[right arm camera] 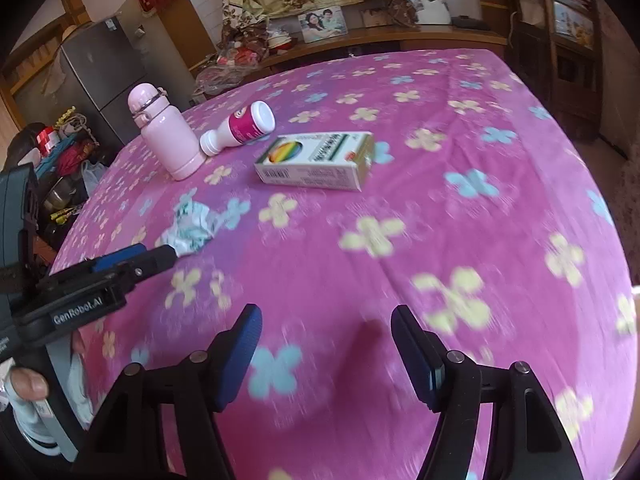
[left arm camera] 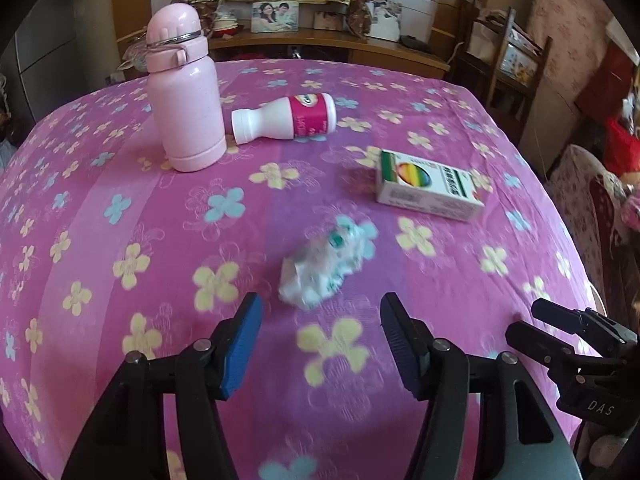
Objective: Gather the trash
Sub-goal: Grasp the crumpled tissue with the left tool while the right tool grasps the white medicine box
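A crumpled white and green wrapper [left arm camera: 326,266] lies on the pink flowered tablecloth [left arm camera: 160,208], just beyond my open, empty left gripper [left arm camera: 320,312]. It also shows in the right wrist view [right arm camera: 190,229], with the left gripper's fingertips [right arm camera: 160,256] touching or nearly touching it. A white box with a rainbow print [left arm camera: 430,188] [right arm camera: 316,162] lies flat to the right. A white bottle with a magenta label [left arm camera: 286,118] [right arm camera: 240,128] lies on its side. My right gripper [right arm camera: 326,322] is open and empty above bare cloth.
A pink flask [left arm camera: 182,92] [right arm camera: 166,138] stands upright beside the fallen bottle. A wooden shelf with photo frames [left arm camera: 276,16] runs behind the table. A wooden rack [left arm camera: 508,64] stands at the right, a grey fridge [right arm camera: 100,68] at the left.
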Action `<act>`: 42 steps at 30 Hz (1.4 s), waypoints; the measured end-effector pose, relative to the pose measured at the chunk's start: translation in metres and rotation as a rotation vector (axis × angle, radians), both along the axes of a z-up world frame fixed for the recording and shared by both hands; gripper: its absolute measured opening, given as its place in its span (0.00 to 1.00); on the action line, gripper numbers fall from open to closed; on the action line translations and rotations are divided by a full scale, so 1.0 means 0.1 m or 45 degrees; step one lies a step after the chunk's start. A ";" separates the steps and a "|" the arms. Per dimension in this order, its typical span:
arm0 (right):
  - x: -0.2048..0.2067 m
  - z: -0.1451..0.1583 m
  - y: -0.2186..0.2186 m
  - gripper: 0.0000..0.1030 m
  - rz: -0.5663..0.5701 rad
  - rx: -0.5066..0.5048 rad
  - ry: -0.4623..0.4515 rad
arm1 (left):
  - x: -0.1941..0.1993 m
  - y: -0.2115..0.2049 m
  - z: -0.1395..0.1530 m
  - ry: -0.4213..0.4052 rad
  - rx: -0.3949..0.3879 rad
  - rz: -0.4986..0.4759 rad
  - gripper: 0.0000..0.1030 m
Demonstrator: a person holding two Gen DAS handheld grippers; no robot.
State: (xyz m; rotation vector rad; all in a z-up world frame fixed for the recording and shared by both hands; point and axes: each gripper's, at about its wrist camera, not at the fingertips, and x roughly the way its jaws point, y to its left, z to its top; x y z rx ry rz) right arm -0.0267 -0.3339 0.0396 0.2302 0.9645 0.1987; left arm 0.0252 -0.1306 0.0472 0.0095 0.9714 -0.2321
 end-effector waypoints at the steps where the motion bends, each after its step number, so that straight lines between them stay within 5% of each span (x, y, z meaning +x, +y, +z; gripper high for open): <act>1: 0.06 0.01 0.01 0.69 0.005 0.001 -0.001 | 0.03 -0.01 -0.01 0.001 0.006 0.006 0.61; 8: 0.57 0.26 -0.11 0.69 -0.062 -0.014 -0.093 | 0.29 0.00 -0.09 0.004 0.022 0.031 0.61; 15: 1.38 0.28 -0.29 0.69 -0.202 -0.194 -0.090 | 0.50 -0.02 -0.22 0.035 0.017 0.004 0.59; 18: 1.66 0.16 -0.34 0.69 -0.193 -0.215 -0.042 | 0.56 0.02 -0.21 0.036 0.034 -0.005 0.41; 20: 1.78 0.07 -0.34 0.69 -0.157 -0.230 0.000 | 0.61 0.06 -0.23 0.051 0.030 -0.009 0.40; 28: 1.27 -0.06 -0.07 0.69 0.132 -0.169 0.105 | 0.64 0.22 -0.24 0.081 -0.009 0.002 0.41; 38: 1.12 0.13 0.35 0.76 0.129 -0.075 -0.015 | 0.61 0.26 -0.23 0.070 -0.024 -0.002 0.40; 40: 1.16 0.09 0.49 0.76 0.133 -0.080 -0.003 | 0.59 0.30 -0.22 0.070 -0.032 -0.006 0.35; 42: 1.22 0.02 0.62 0.76 0.135 -0.072 0.025 | 0.55 0.35 -0.20 0.065 -0.038 -0.009 0.15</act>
